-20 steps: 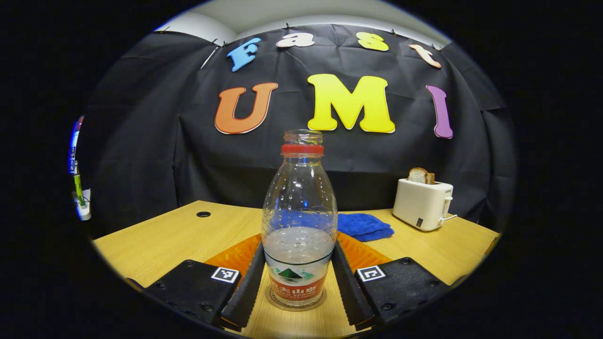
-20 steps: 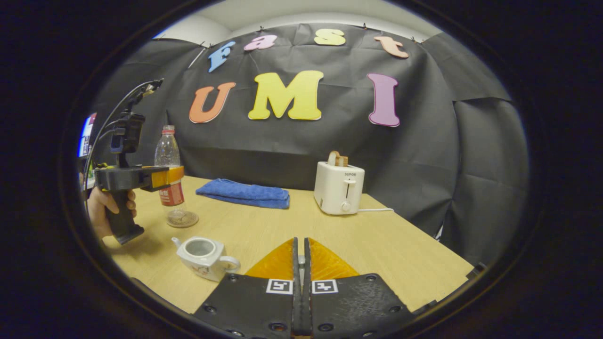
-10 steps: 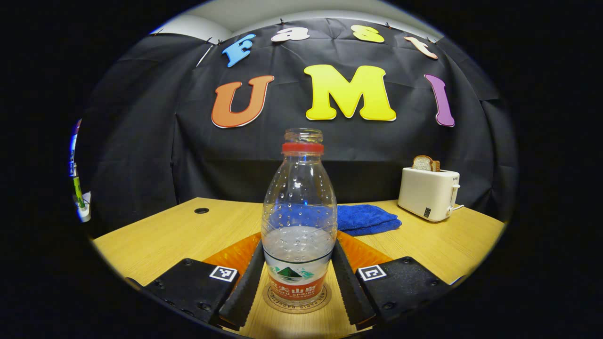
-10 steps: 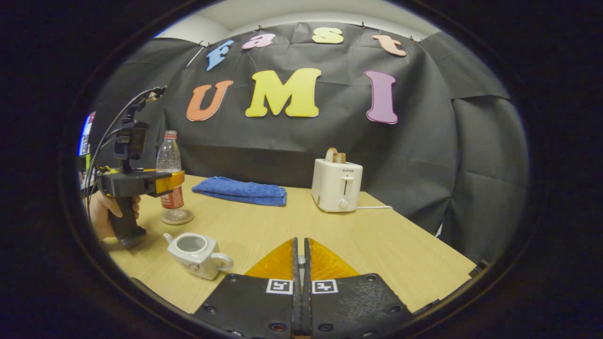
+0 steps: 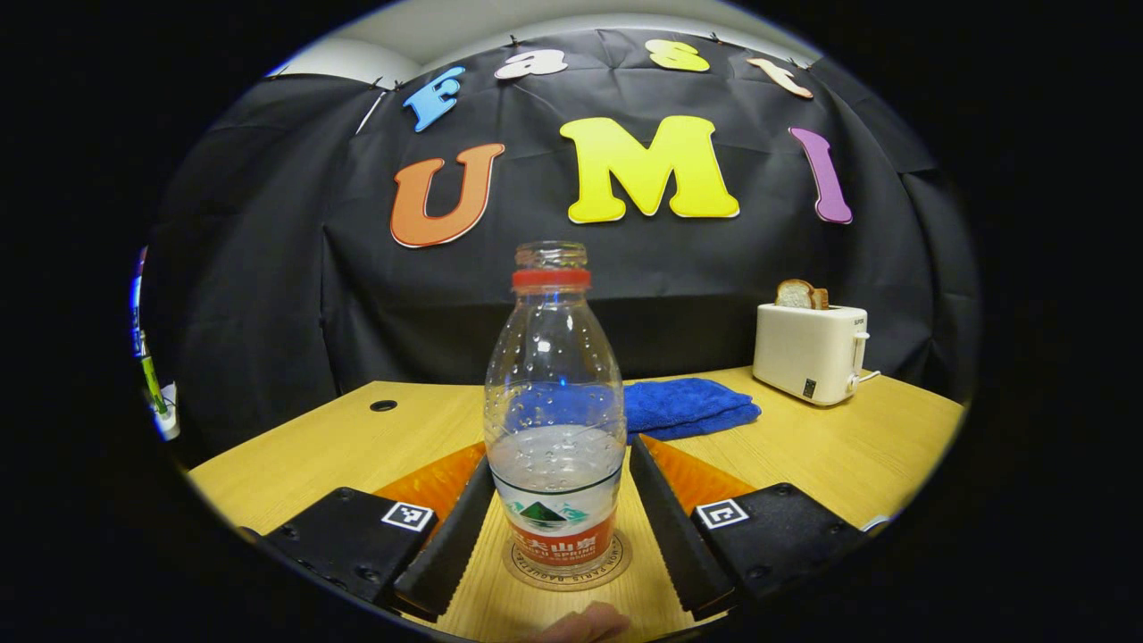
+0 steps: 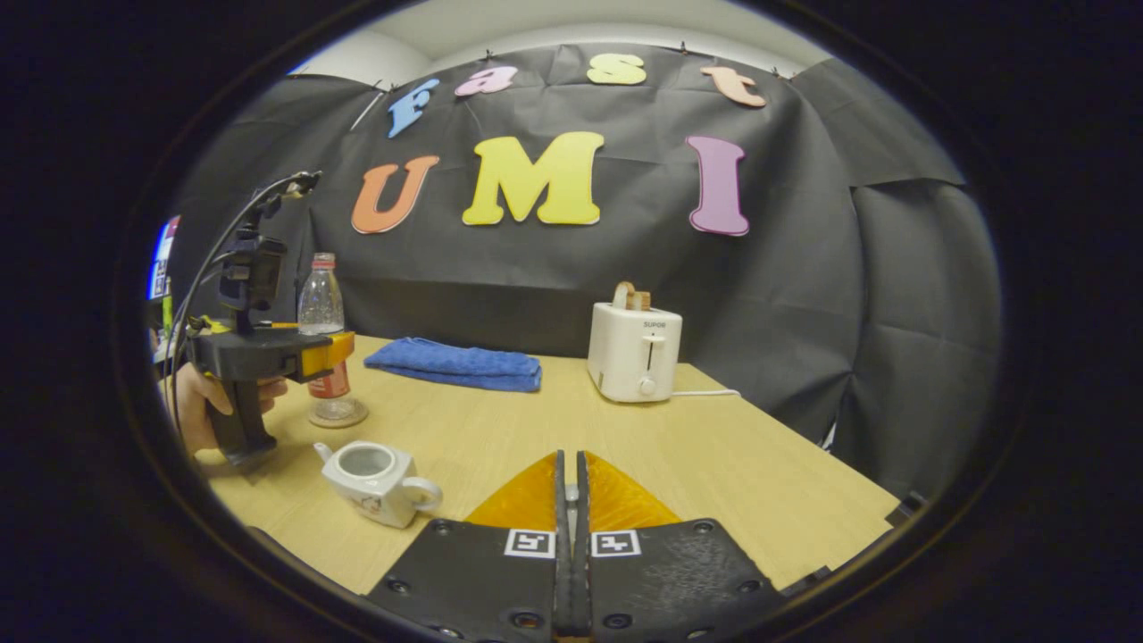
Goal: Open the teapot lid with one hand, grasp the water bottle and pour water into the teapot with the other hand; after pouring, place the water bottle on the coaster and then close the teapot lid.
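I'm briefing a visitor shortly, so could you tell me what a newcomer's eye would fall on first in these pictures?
First, the water bottle, uncapped and partly filled, standing on the round coaster between the left gripper's open fingers. Next, the white teapot with its lid off, near the table's front left in the right gripper view. Behind stand a white toaster holding bread and a folded blue towel.
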Tool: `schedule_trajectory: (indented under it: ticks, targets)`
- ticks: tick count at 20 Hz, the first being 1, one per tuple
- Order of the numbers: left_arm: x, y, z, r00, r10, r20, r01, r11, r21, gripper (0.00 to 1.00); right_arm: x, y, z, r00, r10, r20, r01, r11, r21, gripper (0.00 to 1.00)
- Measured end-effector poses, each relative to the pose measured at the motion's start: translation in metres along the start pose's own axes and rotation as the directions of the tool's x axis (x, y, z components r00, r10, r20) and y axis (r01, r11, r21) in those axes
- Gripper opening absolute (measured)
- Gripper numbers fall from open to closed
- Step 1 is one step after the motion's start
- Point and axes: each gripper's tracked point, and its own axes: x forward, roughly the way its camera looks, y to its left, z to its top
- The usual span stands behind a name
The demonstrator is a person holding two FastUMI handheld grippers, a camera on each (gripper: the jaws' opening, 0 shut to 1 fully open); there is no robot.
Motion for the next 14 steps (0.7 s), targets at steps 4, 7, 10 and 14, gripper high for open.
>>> schedule_trajectory:
  ticks: [4, 7, 10, 14]
  targets:
    - [-0.012, 0.007, 0.013, 0.999, 0.024, 0.033, -0.024, 1.0, 0.003, 0.99, -0.01, 0.009, 0.007, 1.0, 0.009, 0.01, -0.008, 1.0, -0.016, 0.0]
    - [-0.028, 0.013, 0.022, 0.998, 0.02, 0.051, -0.02, 1.0, -0.001, 0.99, -0.018, 0.021, 0.011, 1.0, 0.025, 0.014, -0.025, 0.999, -0.024, 0.0]
    - [-0.047, 0.023, 0.027, 0.998, 0.029, 0.064, -0.028, 1.0, -0.009, 0.99, -0.026, 0.038, 0.017, 0.998, 0.057, 0.02, -0.056, 0.998, -0.012, 0.0]
    - [-0.071, 0.04, 0.021, 0.997, 0.066, 0.042, -0.066, 0.998, 0.007, 0.99, -0.03, 0.06, 0.02, 0.995, 0.1, 0.021, -0.1, 0.995, -0.014, 0.0]
